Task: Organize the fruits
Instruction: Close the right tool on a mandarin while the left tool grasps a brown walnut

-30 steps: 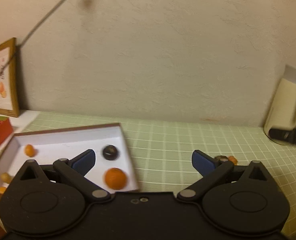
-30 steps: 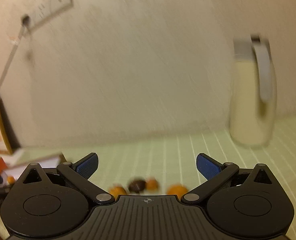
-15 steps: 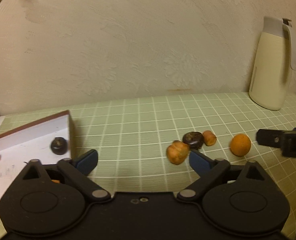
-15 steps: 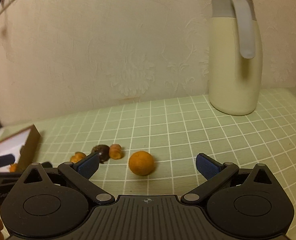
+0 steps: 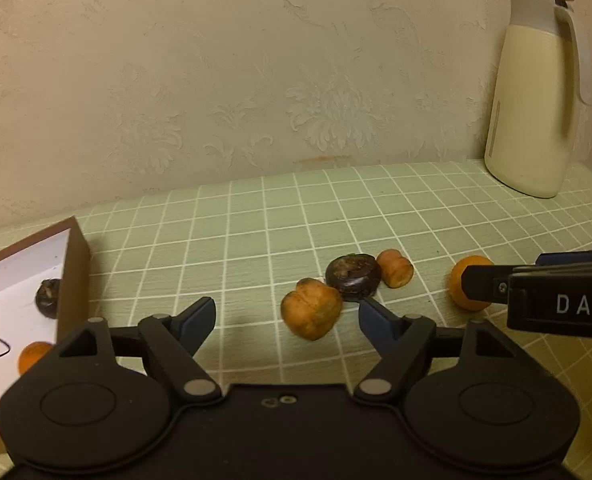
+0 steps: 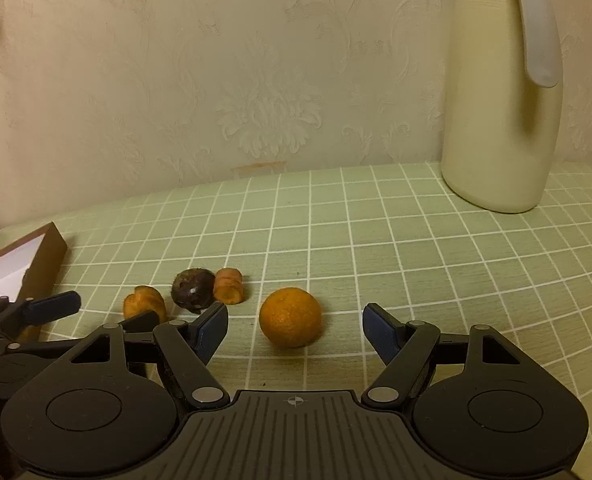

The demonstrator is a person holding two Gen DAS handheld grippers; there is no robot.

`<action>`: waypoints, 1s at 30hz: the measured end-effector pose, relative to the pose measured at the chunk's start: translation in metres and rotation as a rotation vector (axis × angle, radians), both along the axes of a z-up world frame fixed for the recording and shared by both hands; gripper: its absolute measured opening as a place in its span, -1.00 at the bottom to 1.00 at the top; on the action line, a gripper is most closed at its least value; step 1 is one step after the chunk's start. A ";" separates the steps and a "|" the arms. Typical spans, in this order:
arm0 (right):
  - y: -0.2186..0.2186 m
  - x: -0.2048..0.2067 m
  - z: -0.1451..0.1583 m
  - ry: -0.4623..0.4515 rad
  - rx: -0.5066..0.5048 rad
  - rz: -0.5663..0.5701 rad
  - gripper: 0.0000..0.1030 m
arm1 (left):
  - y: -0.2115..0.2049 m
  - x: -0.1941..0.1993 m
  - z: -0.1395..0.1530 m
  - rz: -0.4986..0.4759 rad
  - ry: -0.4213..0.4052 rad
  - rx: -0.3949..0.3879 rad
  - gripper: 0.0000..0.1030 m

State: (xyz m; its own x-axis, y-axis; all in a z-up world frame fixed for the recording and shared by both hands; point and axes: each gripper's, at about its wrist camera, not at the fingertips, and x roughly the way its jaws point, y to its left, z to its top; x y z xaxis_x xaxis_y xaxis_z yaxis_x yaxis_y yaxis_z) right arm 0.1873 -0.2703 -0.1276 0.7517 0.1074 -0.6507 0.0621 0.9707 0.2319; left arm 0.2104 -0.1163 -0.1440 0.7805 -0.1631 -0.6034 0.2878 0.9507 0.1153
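Note:
Several fruits lie on the green checked cloth (image 5: 255,240). A lumpy orange fruit (image 5: 311,313) sits between the open fingers of my left gripper (image 5: 285,318). Behind it lie a dark round fruit (image 5: 352,277) and a small orange piece (image 5: 394,268). A round orange (image 6: 290,317) lies between the open fingers of my right gripper (image 6: 293,330); it also shows in the left wrist view (image 5: 462,286), partly behind the right gripper's finger. The white-lined box (image 5: 73,264) at the left holds a dark fruit (image 5: 48,298) and an orange one (image 5: 33,354).
A cream jug (image 6: 500,92) with a grey handle stands at the back right by the patterned wall. The box edge (image 6: 41,256) shows at the left of the right wrist view, with the left gripper's fingers (image 6: 55,304) beside it.
Both grippers have swung right from the box and moved close to the loose fruits. The lumpy fruit and the round orange now sit between their open fingers.

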 end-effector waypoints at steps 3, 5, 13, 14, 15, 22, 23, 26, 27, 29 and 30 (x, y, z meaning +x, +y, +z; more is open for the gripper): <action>-0.002 0.005 -0.003 0.010 -0.001 0.000 0.46 | -0.004 0.006 -0.005 -0.007 0.001 0.005 0.33; -0.005 0.007 -0.006 0.016 0.004 -0.006 0.46 | -0.005 0.011 -0.008 -0.012 0.013 -0.004 0.26; -0.006 0.011 -0.011 0.028 0.016 -0.003 0.46 | -0.007 0.016 -0.017 -0.055 0.033 -0.022 -0.47; -0.005 0.012 -0.012 0.030 0.016 -0.003 0.46 | -0.007 0.014 -0.017 -0.055 0.025 -0.012 -0.47; -0.005 0.012 -0.013 0.030 0.018 -0.004 0.46 | -0.007 0.012 -0.017 -0.055 0.023 -0.012 -0.47; 0.001 0.017 -0.016 0.036 0.026 0.005 0.10 | -0.006 0.003 -0.013 -0.048 0.015 -0.007 -0.47; 0.001 0.018 -0.017 0.045 0.033 0.007 0.05 | -0.006 0.001 -0.014 -0.046 0.019 -0.003 -0.47; -0.001 0.022 -0.021 0.055 0.049 -0.006 0.04 | -0.003 -0.001 -0.015 -0.043 0.032 -0.007 -0.47; -0.001 0.023 -0.022 0.056 0.052 -0.008 0.04 | -0.003 -0.001 -0.015 -0.043 0.031 -0.004 -0.47; 0.000 0.026 -0.022 0.052 0.049 -0.008 0.04 | -0.002 -0.001 -0.015 -0.042 0.033 -0.005 -0.47; 0.001 0.027 -0.022 0.050 0.048 -0.008 0.02 | -0.002 -0.001 -0.015 -0.041 0.035 -0.008 -0.47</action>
